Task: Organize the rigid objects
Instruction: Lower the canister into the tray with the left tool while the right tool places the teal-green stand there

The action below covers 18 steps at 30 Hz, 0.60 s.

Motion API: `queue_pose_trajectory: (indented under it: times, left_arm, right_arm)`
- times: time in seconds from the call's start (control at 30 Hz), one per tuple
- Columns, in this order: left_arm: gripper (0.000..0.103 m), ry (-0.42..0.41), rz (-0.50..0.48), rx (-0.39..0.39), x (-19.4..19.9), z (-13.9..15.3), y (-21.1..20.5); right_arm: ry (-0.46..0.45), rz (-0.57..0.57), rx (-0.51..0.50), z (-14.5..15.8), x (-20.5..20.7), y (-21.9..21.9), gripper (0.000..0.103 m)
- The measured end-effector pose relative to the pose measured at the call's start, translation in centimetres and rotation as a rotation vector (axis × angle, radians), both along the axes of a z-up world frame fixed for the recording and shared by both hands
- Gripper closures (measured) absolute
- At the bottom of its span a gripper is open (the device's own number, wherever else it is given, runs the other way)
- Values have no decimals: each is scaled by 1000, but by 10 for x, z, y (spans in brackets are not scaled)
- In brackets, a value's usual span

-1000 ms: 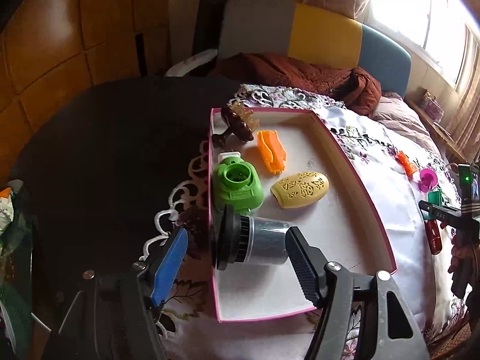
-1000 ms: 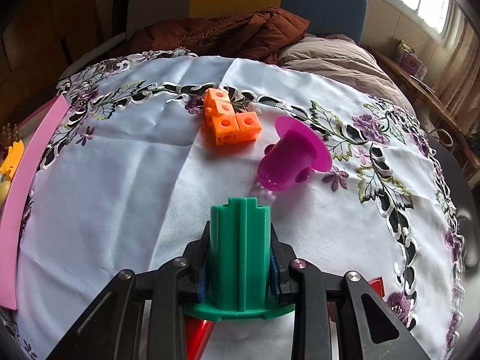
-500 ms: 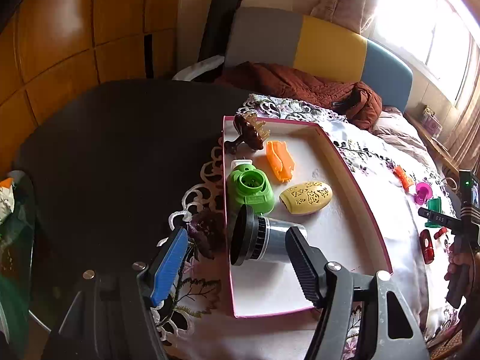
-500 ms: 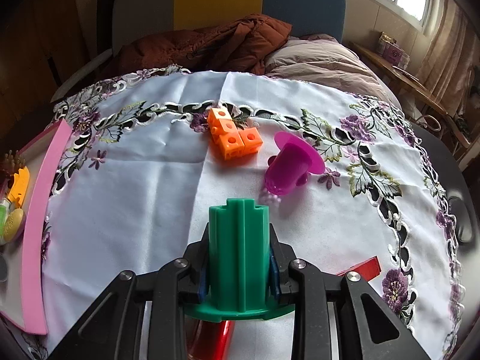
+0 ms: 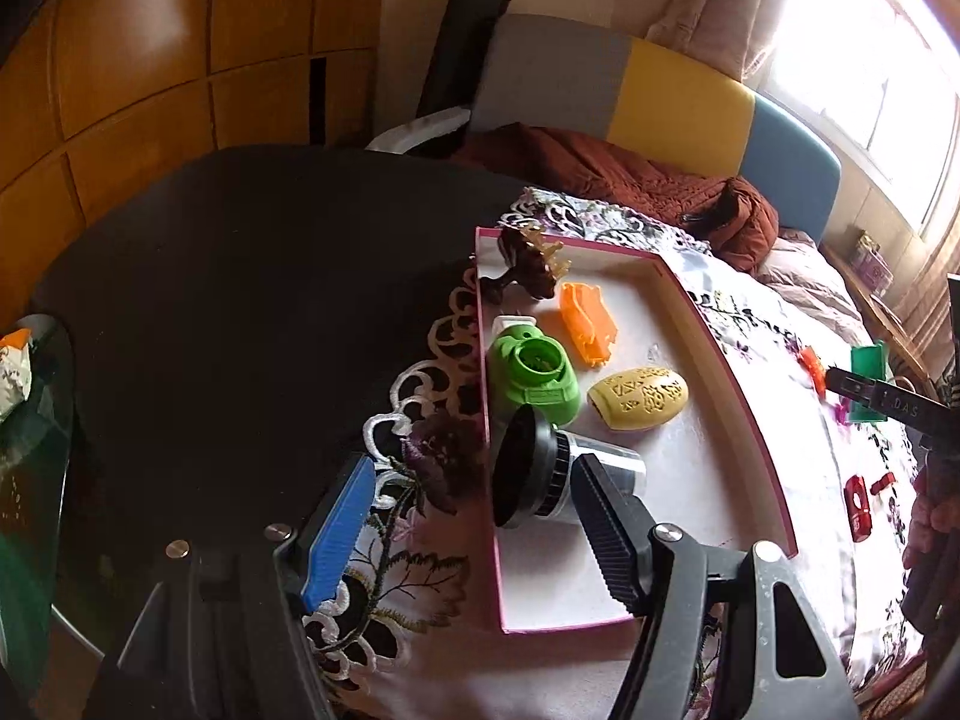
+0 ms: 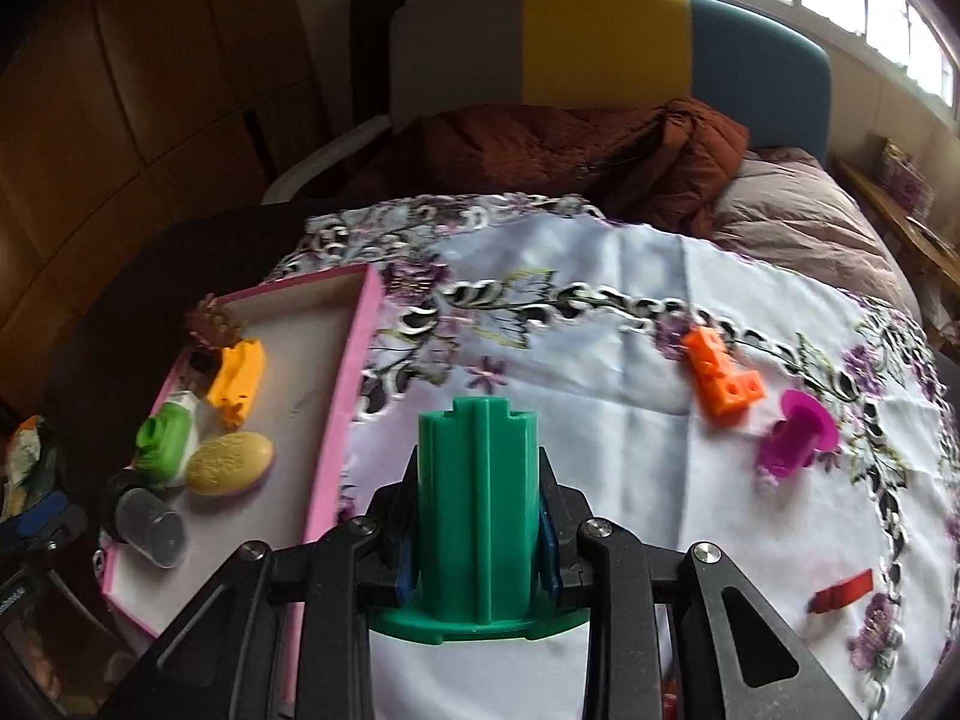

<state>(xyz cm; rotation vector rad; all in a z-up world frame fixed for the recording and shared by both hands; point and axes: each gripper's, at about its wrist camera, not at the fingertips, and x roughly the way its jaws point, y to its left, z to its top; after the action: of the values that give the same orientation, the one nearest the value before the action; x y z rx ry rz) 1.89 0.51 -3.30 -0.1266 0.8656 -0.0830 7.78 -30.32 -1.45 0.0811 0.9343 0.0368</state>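
My right gripper (image 6: 477, 540) is shut on an upright green ribbed piece (image 6: 477, 498), held above the embroidered white cloth (image 6: 600, 420); it also shows at the right edge of the left wrist view as the green piece (image 5: 867, 381). To its left lies the pink-rimmed tray (image 6: 345, 396), holding a brown hair claw (image 5: 531, 267), an orange clip (image 5: 588, 318), a green part (image 5: 534, 375), a yellow oval (image 5: 639, 399) and a black-and-clear cylinder (image 5: 540, 474). My left gripper (image 5: 474, 528) is open, straddling the tray's near-left rim (image 5: 489, 480), its pads off the cylinder.
On the cloth to the right lie orange blocks (image 6: 720, 381), a magenta spool (image 6: 798, 441) and a red piece (image 6: 843, 591). The dark table (image 5: 240, 300) stretches left of the tray. A sofa with a brown jacket (image 6: 570, 144) stands behind. A person's hand (image 5: 924, 516) holds the right gripper.
My right gripper has risen and swung left with the green piece, bringing the tray into its view. My left gripper has drawn back slightly from the cylinder, still open.
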Motion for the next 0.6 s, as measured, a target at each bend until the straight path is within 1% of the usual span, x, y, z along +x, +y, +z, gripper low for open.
queue_pose_trajectory:
  times: [0.17,0.27,0.4,0.6]
  left_arm:
    - [34,-15,11,-2,-2,2,6]
    - [34,-12,15,-6,-2,2,9]
    - [34,-11,16,-6,-2,2,10]
    - [34,-8,8,-5,-2,0,8]
  right_arm:
    - [0,105,49,0,18,51,73]
    - [5,149,45,-2,27,75,73]
    - [28,177,19,-9,41,94,73]
    - [80,198,-31,-22,66,108,73]
